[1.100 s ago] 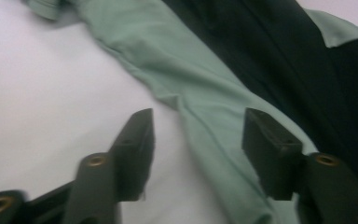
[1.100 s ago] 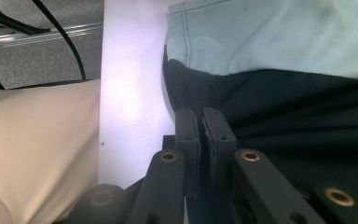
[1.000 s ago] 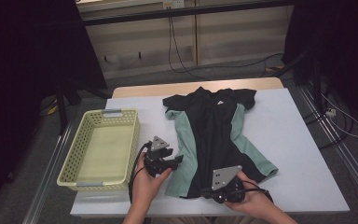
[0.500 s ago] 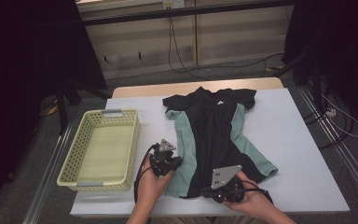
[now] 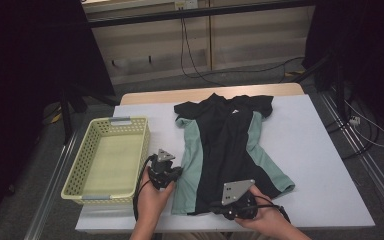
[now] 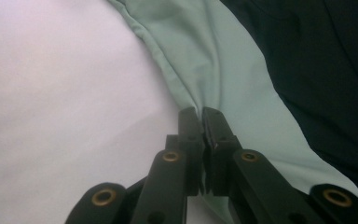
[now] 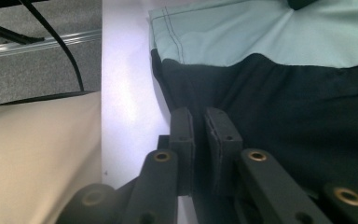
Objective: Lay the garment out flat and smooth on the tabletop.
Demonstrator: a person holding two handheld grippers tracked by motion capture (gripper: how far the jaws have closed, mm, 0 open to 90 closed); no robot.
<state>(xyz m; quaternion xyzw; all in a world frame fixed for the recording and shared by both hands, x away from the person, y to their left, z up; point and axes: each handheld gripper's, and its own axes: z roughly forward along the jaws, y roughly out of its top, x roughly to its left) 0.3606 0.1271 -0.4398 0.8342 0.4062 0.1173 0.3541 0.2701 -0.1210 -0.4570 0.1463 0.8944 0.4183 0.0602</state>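
Left gripper (image 5: 172, 172) pinches the shirt's (image 5: 225, 150) left green edge partway up, while the right gripper (image 5: 219, 206) pinches the near black hem (collar at the far end), so the shirt's long axis runs away across the worktop (image 5: 320, 150).

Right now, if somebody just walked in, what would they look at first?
Probably the black and mint-green shirt spread flat in the middle of the white table. At its near edge, the left gripper pinches the green side and the right gripper pinches the black hem. A pale yellow basket sits to the left.
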